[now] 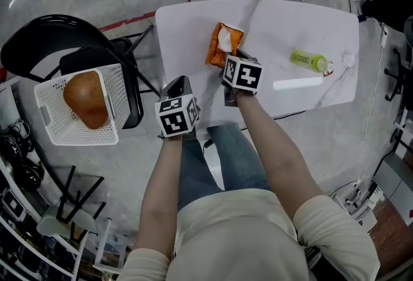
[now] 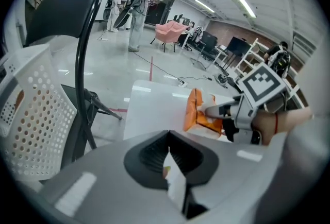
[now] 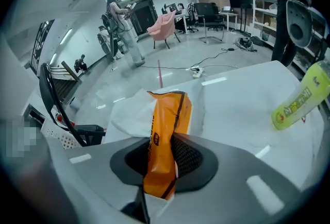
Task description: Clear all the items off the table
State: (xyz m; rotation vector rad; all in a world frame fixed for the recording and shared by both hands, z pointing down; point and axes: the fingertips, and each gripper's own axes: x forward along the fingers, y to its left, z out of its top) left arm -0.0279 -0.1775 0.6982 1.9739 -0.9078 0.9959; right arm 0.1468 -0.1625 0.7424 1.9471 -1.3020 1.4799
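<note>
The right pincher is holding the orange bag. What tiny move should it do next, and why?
Probably lift the orange bag clear of the table, ready to carry it left to the white basket. The right gripper is shut on the bag, the bag's lower edge is close to the tabletop, and the basket already holds a brown item.

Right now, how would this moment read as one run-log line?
right claw: shut on orange snack bag | left claw: shut | green bottle: lying on table | basket: on chair, holds brown item
</note>
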